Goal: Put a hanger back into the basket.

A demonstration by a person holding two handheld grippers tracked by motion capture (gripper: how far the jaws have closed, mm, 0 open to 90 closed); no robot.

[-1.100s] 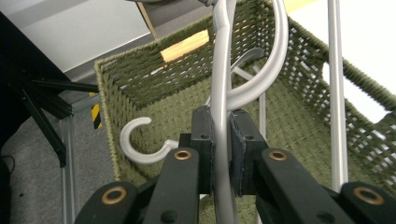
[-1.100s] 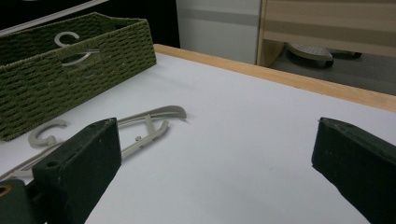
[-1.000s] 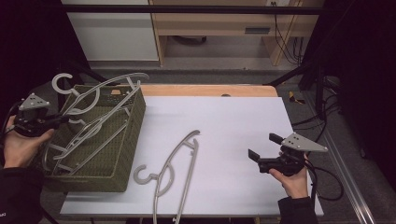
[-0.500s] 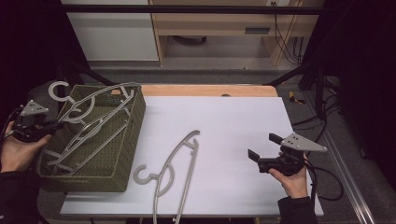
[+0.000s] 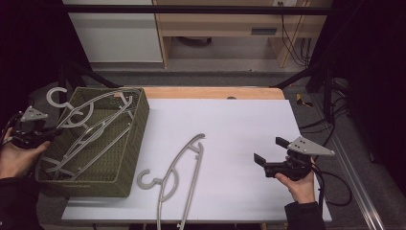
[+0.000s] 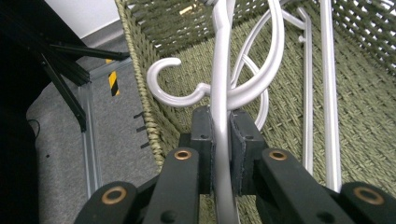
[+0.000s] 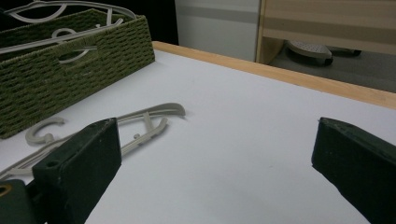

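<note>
Grey plastic hanger (image 6: 219, 70) sits clamped between the left gripper's (image 6: 220, 135) fingers, lying in the green woven basket (image 5: 129, 158), apparently atop other hangers. Right gripper (image 5: 268, 152) hovers over the white table (image 5: 239, 120), fingers wide apart, near a loose hanger (image 5: 179, 177).

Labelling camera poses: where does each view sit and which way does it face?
High view: above the person's side, looking forward and down at the white table; both hands enter from below.
Left gripper view: on the left tongs, shut on a grey plastic hanger over the green woven basket.
Right gripper view: on the open right tongs, facing across the table.
All share the basket.
</note>
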